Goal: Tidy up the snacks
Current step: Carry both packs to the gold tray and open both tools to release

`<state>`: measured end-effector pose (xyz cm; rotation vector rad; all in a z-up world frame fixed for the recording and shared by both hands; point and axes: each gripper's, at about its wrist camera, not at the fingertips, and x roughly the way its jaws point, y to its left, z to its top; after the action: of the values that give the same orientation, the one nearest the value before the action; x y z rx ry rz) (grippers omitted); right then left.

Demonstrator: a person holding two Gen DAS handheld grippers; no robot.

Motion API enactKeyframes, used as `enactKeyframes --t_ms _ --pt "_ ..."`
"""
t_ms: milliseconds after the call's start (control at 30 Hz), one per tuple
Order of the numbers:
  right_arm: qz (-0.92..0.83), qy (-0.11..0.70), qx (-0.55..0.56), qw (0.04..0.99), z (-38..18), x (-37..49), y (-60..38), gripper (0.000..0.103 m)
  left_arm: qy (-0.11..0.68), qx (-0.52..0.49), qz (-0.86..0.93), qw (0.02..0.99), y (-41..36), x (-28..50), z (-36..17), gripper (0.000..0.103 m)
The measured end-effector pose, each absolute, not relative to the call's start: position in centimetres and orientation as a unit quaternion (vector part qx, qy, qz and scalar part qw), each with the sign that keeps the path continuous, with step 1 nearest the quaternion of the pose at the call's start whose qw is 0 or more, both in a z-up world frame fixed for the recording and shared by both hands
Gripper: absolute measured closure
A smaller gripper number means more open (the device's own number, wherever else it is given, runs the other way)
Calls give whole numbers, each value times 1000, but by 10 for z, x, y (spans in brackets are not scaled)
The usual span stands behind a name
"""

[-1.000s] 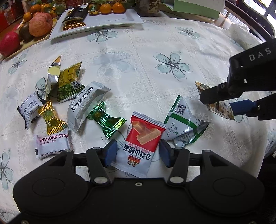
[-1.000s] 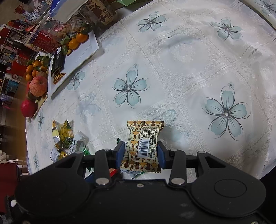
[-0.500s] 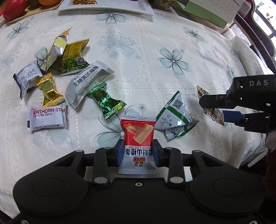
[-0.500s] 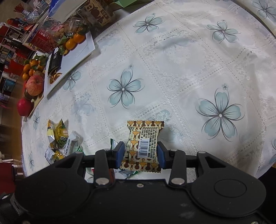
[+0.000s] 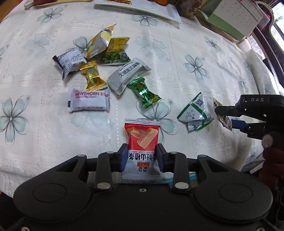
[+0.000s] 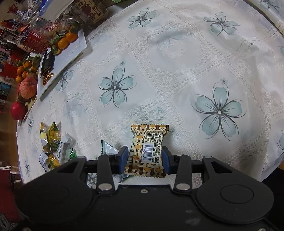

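Note:
My left gripper [image 5: 142,157] is shut on a red snack packet [image 5: 142,140] and holds it above the table. My right gripper [image 6: 144,157] is shut on a brown-and-cream patterned snack packet [image 6: 148,147]; it also shows in the left wrist view [image 5: 236,116] at the right. Loose snacks lie on the flowered tablecloth [image 5: 44,128]: a green-and-white packet [image 5: 194,114], a green candy [image 5: 142,92], a grey packet [image 5: 127,75], a white hawthorn strip packet [image 5: 88,102], a gold candy [image 5: 93,75] and several more behind.
A white tray [image 6: 71,53] with a dark packet, tangerines [image 6: 67,40] and apples [image 6: 27,87] sits at the table's far side. A green box [image 5: 230,16] stands at the back right. The table edge is close on the right.
My left gripper closed on the red packet and lifted it back from the table. The right gripper kept its patterned packet and shifted slightly.

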<state>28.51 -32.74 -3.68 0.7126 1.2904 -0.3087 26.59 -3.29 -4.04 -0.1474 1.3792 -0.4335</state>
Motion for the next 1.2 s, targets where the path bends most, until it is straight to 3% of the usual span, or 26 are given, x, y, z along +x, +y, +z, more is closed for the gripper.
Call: enactKeyframes --t_ms 400,733,1200 --pt "-91 558 330 756 -19 222 -323 61 583 -50 -178 791 3 194 -13 61" --pt "-41 514 313 798 -7 129 -282 61 574 12 -177 800 -5 127 -22 61" --pt "-16 530 261 807 -10 33 -217 61 573 38 -131 808 -3 68 -33 61"
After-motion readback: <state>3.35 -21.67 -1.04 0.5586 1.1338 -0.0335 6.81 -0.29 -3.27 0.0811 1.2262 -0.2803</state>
